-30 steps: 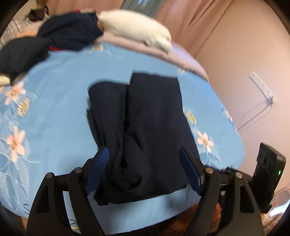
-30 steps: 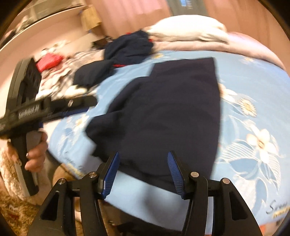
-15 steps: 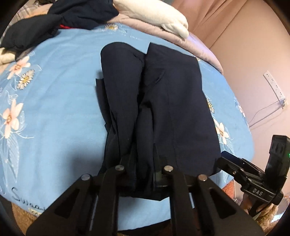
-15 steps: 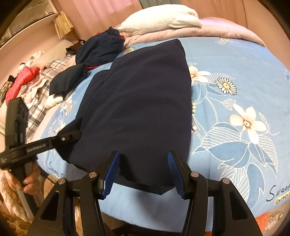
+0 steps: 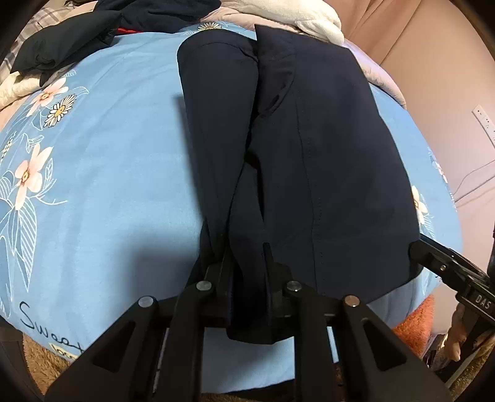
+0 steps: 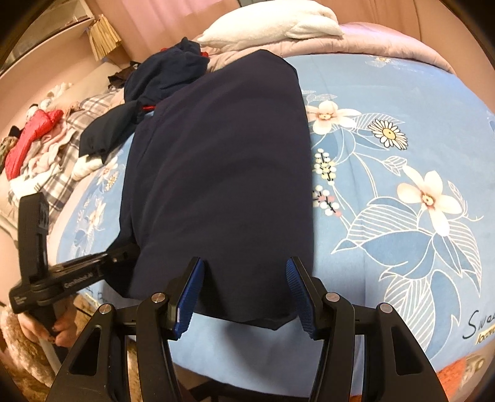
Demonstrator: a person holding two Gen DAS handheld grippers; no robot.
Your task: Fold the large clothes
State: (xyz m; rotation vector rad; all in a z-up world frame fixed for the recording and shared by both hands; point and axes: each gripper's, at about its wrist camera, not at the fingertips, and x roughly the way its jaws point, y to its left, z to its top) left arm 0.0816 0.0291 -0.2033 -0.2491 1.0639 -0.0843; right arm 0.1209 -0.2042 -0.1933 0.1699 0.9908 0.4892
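The long navy-blue cloth garment (image 5: 309,148), laid lengthwise away across the floral blue bed (image 5: 108,185), is pinched at its near hem by the left tool (image 5: 244,263), while the right tool (image 6: 244,278), spread, apparently straddles that hem.

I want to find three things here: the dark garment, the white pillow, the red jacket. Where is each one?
dark garment (image 6: 222,173): right wrist view, middle of its flat top.
white pillow (image 6: 272,26): right wrist view, its upper face.
red jacket (image 6: 31,133): right wrist view, its padded front.
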